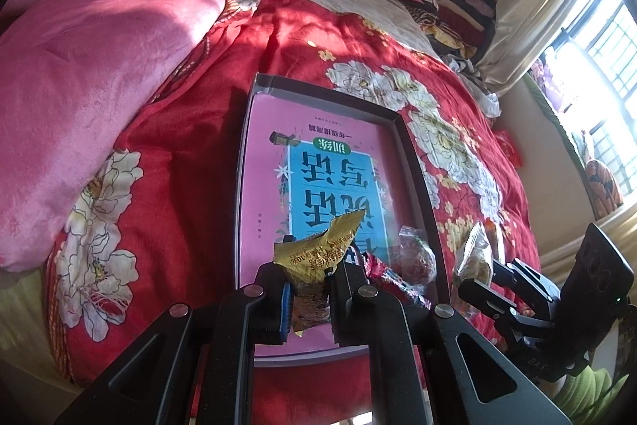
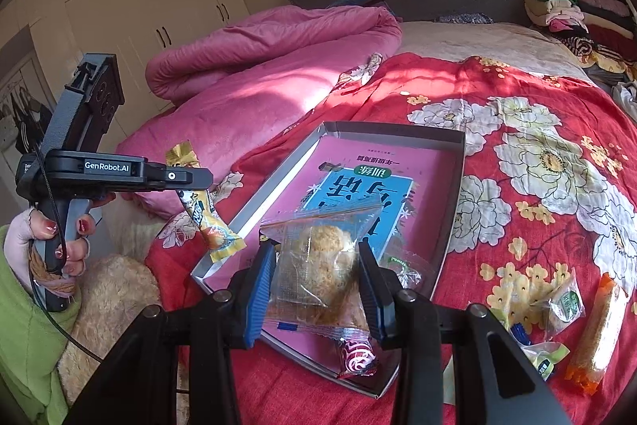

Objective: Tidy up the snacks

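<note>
Left wrist view: left tongs (image 1: 308,285) pinch a gold-wrapped snack (image 1: 318,253) by its middle, held above the near end of the shallow box (image 1: 418,162) that lies on the red floral bedspread (image 1: 191,130). Crimped end of the wrapper sticks up and away from the camera. From the right wrist view the same packet hangs slanted, long axis running from upper left down to lower right, lower end toward the box's left wall.

Right wrist view: right tongs (image 2: 318,277) clamp a clear bag with a crumbly cake (image 2: 318,261), pads pressed on both sides; bag sits over the near part of the box, its sealed strip tilted up toward the far right. Box holds a pink-and-blue book cover and, at the near corner, a red swirl candy (image 2: 356,357). More loose snacks (image 2: 557,313) lie on the bedspread to the right, well outside the box, including a long orange-ended bar (image 2: 597,333) pointing roughly away from the camera.

Risks, as judged:
- Gold packet hangs close to the left wall; released there, it may tip over onto the bedspread.
- Both tongs crowd the same near end; a collision could knock either packet loose.
- Cake looks fragile; a harder squeeze would likely crumble it.
- Soft bedding under the box may let it tilt when pressed.
</note>
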{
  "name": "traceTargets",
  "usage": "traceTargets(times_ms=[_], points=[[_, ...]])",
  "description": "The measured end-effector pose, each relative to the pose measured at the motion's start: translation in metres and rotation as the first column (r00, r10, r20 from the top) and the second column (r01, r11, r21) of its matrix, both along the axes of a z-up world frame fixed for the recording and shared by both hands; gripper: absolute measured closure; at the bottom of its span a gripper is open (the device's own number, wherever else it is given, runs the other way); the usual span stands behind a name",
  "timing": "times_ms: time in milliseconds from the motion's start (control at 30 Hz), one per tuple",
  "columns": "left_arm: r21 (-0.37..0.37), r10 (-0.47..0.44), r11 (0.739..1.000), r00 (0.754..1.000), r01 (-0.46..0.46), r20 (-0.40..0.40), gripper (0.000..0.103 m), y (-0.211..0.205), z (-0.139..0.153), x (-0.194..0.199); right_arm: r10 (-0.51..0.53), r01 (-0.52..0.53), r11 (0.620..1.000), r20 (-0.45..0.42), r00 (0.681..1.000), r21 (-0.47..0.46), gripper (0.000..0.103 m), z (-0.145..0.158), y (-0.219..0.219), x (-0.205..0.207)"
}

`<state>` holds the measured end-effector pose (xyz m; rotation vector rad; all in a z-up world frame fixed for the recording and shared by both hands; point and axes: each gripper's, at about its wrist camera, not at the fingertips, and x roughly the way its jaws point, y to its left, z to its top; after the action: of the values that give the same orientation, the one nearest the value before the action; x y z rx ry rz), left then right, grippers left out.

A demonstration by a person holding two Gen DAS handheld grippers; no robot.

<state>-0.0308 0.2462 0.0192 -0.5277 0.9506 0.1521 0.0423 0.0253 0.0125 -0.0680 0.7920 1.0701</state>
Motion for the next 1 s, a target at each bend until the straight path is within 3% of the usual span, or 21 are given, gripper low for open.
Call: traceTargets(times_ms=[467,1000], points=[[-0.030,-0.123,0.992,0.991,0.121,-0.061,0.089,-0.027,-0.022,0.015,0.013,-0.013,0.999,0.002,1.000,-0.032,0.062,-0.010,0.011,-0.002],[-0.028,-0.177,0.984,0.979,0.175,-0.106,0.089,-0.049,-0.045,0.028,0.042,-0.039,0.994,0.029,0.999,-0.099,0.062,-0.028,0.025,-0.005]])
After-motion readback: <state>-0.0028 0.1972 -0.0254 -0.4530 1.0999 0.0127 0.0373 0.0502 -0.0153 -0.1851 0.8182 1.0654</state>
